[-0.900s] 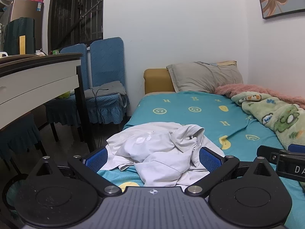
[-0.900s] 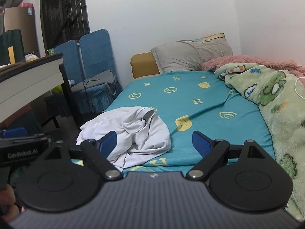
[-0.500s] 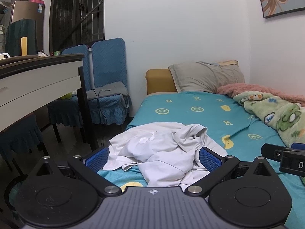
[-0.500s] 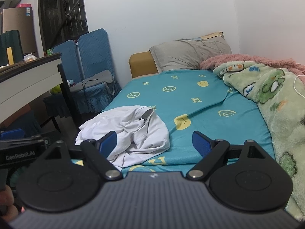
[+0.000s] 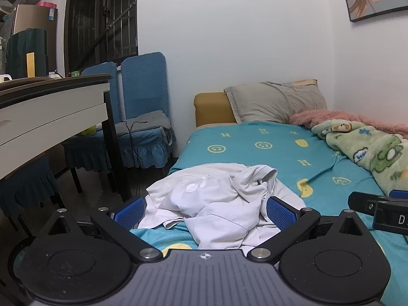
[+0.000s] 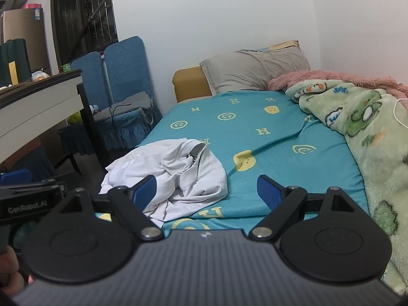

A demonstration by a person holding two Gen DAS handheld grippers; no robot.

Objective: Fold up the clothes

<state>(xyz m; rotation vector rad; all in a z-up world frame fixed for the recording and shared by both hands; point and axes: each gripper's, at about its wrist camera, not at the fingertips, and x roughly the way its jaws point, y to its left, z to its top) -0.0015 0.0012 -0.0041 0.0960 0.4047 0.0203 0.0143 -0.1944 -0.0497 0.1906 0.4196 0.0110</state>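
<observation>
A crumpled white garment (image 5: 216, 201) lies in a heap near the foot of the bed on the teal sheet (image 5: 267, 153); it also shows in the right wrist view (image 6: 173, 173). My left gripper (image 5: 204, 211) is open just in front of the heap, with its blue pads on either side of the cloth's near edge. My right gripper (image 6: 206, 191) is open and empty, a little to the right of the garment, with its left pad (image 6: 145, 193) in front of the cloth. The right gripper's body (image 5: 382, 211) shows at the right edge of the left wrist view.
A green cartoon blanket (image 6: 369, 132) and a pink blanket (image 6: 331, 79) lie along the bed's right side. A grey pillow (image 5: 275, 102) leans at the head. A white desk (image 5: 51, 109) and blue chairs (image 5: 142, 117) stand to the left of the bed.
Both views have shifted slightly: the garment sits a little further right and higher between the left pads. Both grippers stay open. The garment has not moved on the bed.
</observation>
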